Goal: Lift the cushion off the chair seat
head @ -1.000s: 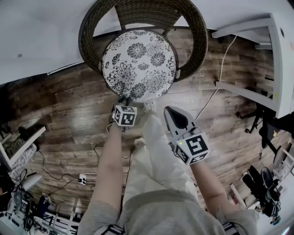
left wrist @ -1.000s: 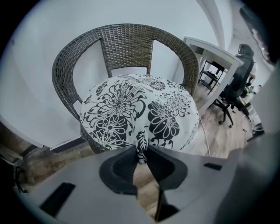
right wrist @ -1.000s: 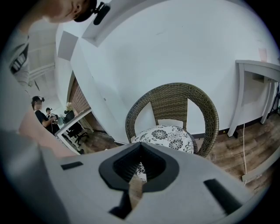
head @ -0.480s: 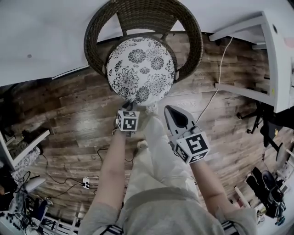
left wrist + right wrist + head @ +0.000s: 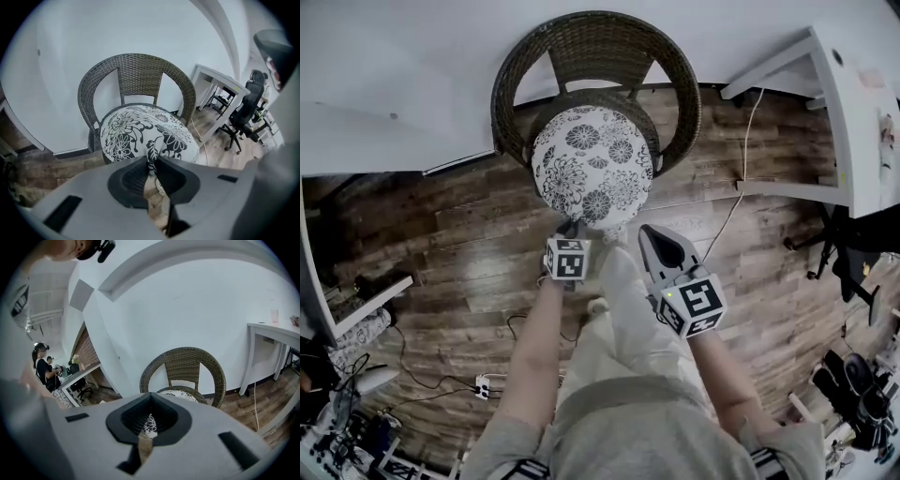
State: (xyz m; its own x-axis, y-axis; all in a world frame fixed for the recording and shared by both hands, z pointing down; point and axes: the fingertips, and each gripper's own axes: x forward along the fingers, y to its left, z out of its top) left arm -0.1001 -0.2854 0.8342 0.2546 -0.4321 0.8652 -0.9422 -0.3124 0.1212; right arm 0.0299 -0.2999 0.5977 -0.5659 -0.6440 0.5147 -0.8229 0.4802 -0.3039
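Observation:
A round cushion (image 5: 592,164) with a black-and-white flower print lies tilted over the seat of a dark wicker chair (image 5: 525,75). My left gripper (image 5: 572,228) is shut on the cushion's near edge and holds that edge up; the fabric (image 5: 140,136) runs down between its jaws (image 5: 152,161). Part of the woven seat (image 5: 581,98) shows behind the cushion. My right gripper (image 5: 644,230) hangs just right of the cushion's edge, jaws together and holding nothing. In the right gripper view the chair (image 5: 183,362) and cushion (image 5: 180,394) stand ahead of that gripper (image 5: 147,430).
A white wall rises behind the chair. A white desk (image 5: 853,112) stands to the right, with a cable (image 5: 741,178) trailing over the wood floor and office chairs (image 5: 853,262) beyond. Cables and clutter (image 5: 356,375) lie at lower left. My own legs and a shoe (image 5: 605,234) are below the grippers.
Both grippers have risen. The cushion's near edge came up with the left gripper, and more of the woven seat now shows behind it.

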